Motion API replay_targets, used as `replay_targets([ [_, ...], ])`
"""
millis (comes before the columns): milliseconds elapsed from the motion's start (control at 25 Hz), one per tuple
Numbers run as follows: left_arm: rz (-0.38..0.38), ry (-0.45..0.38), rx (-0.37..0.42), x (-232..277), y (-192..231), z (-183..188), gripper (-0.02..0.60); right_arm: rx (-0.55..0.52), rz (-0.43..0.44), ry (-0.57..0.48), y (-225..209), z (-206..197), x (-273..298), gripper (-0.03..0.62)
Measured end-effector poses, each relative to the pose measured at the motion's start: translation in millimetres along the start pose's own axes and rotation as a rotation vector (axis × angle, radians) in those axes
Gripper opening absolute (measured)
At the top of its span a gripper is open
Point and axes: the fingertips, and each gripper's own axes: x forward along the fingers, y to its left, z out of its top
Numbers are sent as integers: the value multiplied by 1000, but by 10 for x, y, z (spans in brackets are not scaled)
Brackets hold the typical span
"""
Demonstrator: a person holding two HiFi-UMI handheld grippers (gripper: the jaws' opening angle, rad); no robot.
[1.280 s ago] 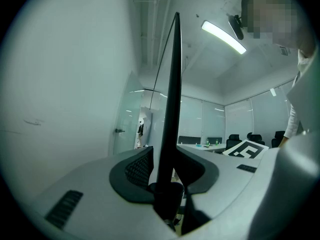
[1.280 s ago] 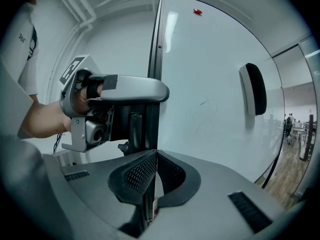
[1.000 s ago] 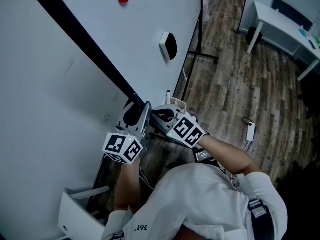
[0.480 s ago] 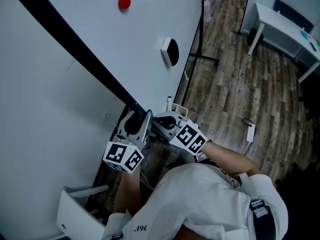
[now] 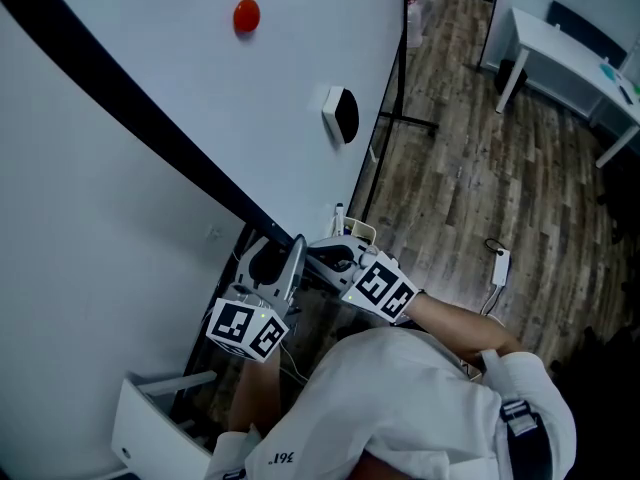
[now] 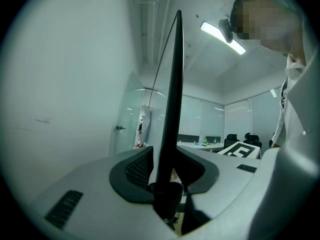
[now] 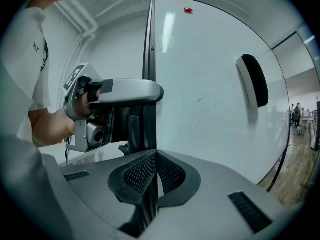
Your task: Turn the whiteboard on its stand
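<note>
The big whiteboard [image 5: 200, 88] fills the left of the head view, tilted, its black edge frame [image 5: 150, 133] running diagonally down to my hands. A red magnet [image 5: 246, 15] and a black eraser [image 5: 341, 114] stick to it. My left gripper [image 5: 280, 253] and right gripper [image 5: 322, 255] sit side by side, both shut on that edge. In the left gripper view the edge [image 6: 172, 109] stands upright between the jaws of the left gripper [image 6: 167, 184]. The right gripper [image 7: 154, 176] pinches the frame [image 7: 149, 59] below the left gripper [image 7: 115, 109], with the board face [image 7: 210, 84] to the right.
The stand's black upright and foot [image 5: 400, 68] rise behind the board on a wooden floor [image 5: 470, 178]. A white table [image 5: 570, 48] stands at the far right. A white plug with a cable [image 5: 501, 263] lies on the floor. A white box [image 5: 150, 428] sits at lower left.
The board has swung: its black edge, the magnet and the eraser sit lower in the head view. Both grippers have come down and toward me, still clamped on the edge.
</note>
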Motion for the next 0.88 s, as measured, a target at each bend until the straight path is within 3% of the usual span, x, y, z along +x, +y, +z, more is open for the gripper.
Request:
replay_targets([
  [880, 10, 9, -8, -59, -45, 63, 126, 18, 7, -4, 64, 61, -47, 28],
])
